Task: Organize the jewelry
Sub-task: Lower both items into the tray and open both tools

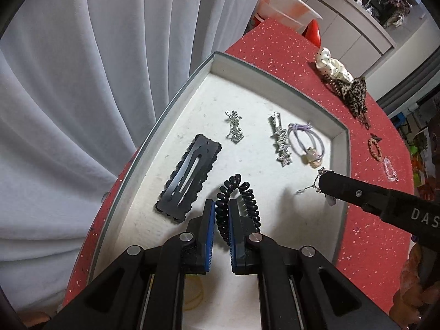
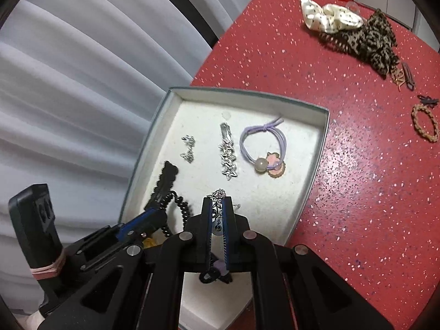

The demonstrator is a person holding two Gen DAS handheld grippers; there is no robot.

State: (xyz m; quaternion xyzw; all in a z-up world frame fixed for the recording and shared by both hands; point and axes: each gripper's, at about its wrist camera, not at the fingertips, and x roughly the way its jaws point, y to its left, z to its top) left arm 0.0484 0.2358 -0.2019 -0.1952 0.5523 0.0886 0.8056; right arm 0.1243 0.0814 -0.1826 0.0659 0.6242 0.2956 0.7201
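A white-lined tray [image 1: 341, 148] [image 2: 316, 148] sits on the red table. In it lie a black snap clip [image 1: 189, 176], a small silver charm [image 1: 233, 126] [image 2: 188, 148], a silver star clip [image 1: 280, 140] [image 2: 227, 151] and a purple hair tie [image 1: 305, 143] [image 2: 261, 145]. My left gripper [image 1: 222, 206] is shut on a black coil hair tie [image 1: 242, 200] [image 2: 181, 209] over the tray. My right gripper [image 2: 217, 202] [image 1: 326, 178] is shut on a thin silver chain [image 2: 218, 195] [image 1: 316, 184], held above the tray's near right part.
On the red table [image 2: 357, 165] outside the tray lie a cream dotted scrunchie [image 2: 330, 18], a leopard scrunchie [image 2: 376, 41], a braided tan ring [image 2: 425, 122], small dark clips [image 2: 407, 75] and a clear clip [image 1: 390, 169]. A white curtain [image 1: 96, 82] hangs left.
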